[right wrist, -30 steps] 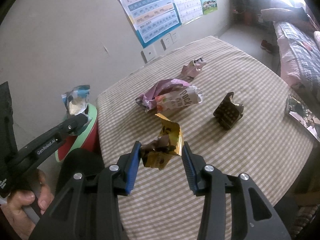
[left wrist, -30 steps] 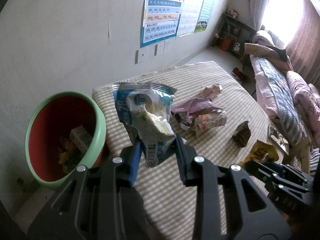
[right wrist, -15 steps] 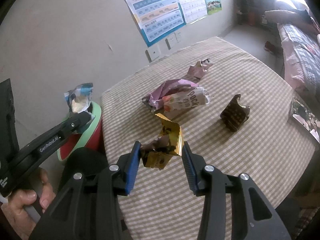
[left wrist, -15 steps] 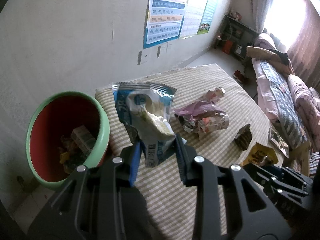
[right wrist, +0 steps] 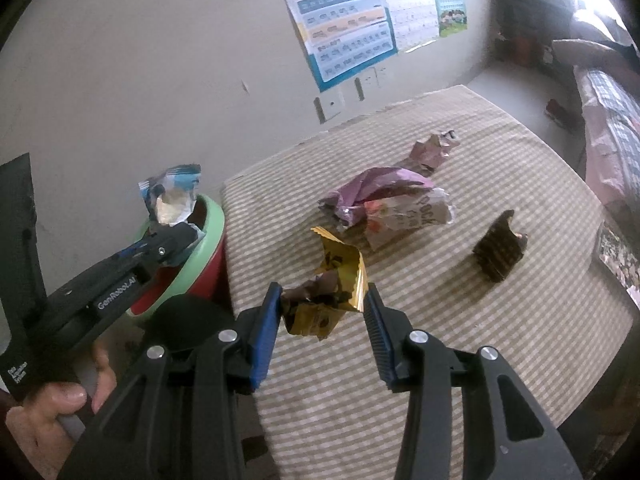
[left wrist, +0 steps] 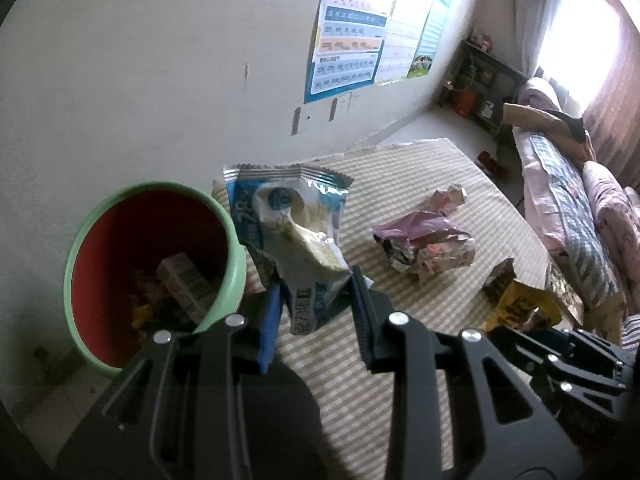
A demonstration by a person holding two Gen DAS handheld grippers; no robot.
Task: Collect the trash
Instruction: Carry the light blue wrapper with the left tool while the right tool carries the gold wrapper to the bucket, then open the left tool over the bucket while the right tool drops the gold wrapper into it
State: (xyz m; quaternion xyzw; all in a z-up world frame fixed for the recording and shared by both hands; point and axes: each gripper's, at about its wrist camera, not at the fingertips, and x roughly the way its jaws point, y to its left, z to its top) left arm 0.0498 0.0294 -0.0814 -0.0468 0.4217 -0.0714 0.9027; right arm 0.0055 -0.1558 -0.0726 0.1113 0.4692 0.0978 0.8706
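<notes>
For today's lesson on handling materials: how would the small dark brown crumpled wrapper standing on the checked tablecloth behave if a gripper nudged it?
The small dark brown crumpled wrapper stands on a narrow edge, so it would probably tip. It looks thin and empty, likely light enough to skid on the checked tablecloth. Its creases suggest it crushes easily.

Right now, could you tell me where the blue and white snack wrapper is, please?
The blue and white snack wrapper is pinched in the left gripper, held up beside the green-rimmed bin at the table's left edge; the right wrist view shows it over the bin's rim.

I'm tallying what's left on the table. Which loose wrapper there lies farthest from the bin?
The dark brown wrapper, alone toward the bed side; the purple and white wrappers lie closer to the green-rimmed bin.
</notes>
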